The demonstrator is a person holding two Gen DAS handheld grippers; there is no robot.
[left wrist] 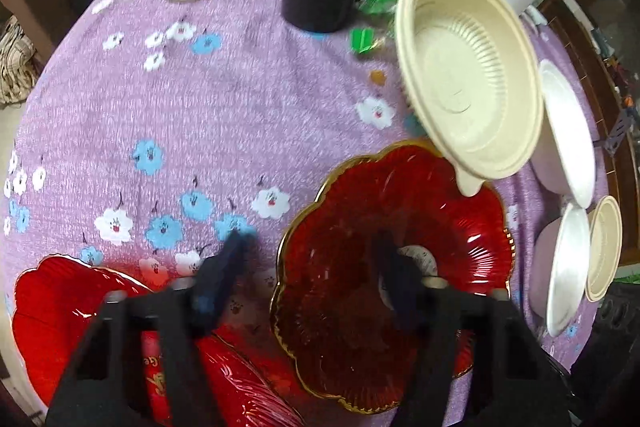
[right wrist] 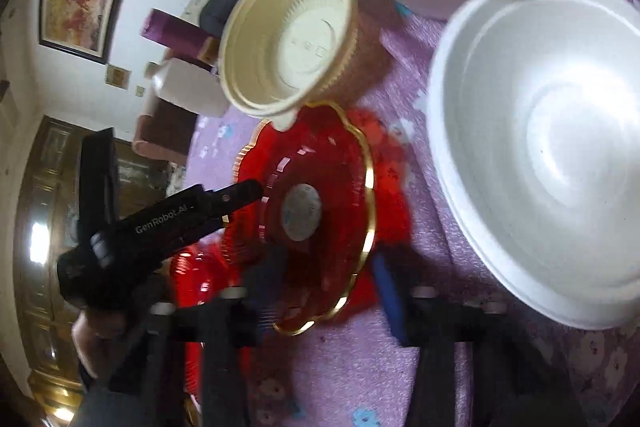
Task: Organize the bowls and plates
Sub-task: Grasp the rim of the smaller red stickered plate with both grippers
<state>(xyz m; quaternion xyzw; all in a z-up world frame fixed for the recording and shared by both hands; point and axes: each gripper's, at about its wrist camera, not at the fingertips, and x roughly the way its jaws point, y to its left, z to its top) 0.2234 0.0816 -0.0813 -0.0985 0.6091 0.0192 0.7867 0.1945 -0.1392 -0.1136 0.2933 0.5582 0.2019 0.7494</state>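
While both grippers hover over a counter [left wrist: 240,99] covered in purple flowered cloth, a red scalloped plate [left wrist: 384,211] with a gold rim fills the lower centre of the left wrist view. The plate is tilted, its hollow face turned toward this camera, with a round sticker near its middle. The left gripper [left wrist: 316,247] has its fingers spread apart; one finger lies over the plate's face, the other over bare cloth to the left, so nothing is clamped. A cream ribbed bowl [left wrist: 468,75] stands tipped on its side at upper right, its open mouth facing the camera and a small tab on its rim pointing down at the plate's upper edge. More red plates [left wrist: 60,311] lie at lower left. Two white bowls [left wrist: 570,135] lean along the right edge.

In the right wrist view, the right gripper [right wrist: 320,291] is also spread wide, straddling the plate's [right wrist: 316,195] lower rim; whether the fingers touch it I cannot tell. A large white bowl [right wrist: 540,155] fills the right side.
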